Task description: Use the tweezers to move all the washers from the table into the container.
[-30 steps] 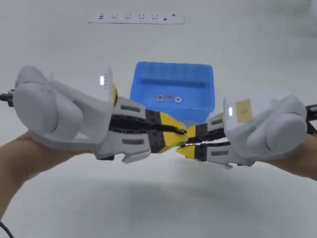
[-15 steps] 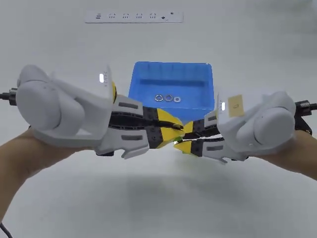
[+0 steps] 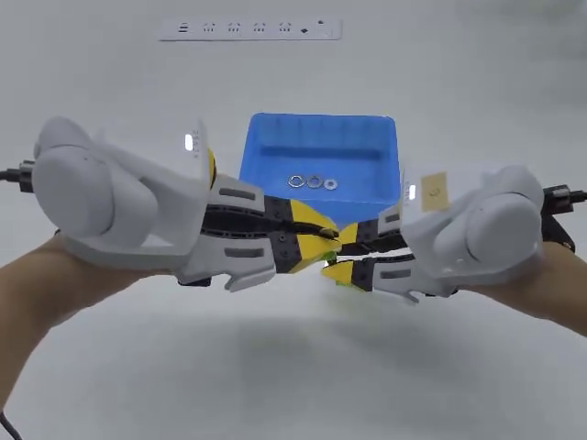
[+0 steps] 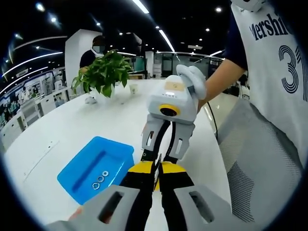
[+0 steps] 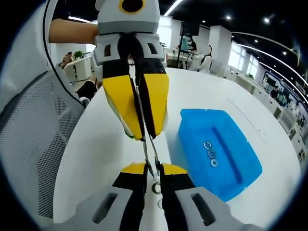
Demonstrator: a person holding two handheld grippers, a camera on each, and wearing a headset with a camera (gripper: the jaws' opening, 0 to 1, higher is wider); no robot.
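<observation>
Three washers (image 3: 313,182) in blue container (image 3: 359,151)

Your left hand-held gripper (image 3: 321,240) points right and your right hand-held gripper (image 3: 337,268) points left, tips meeting nose to nose. Left jaws clamp the tweezers (image 5: 150,156). Right jaws pinch close around their tips. Left forearm (image 3: 37,284) and right forearm (image 3: 550,291) reach inward.
</observation>
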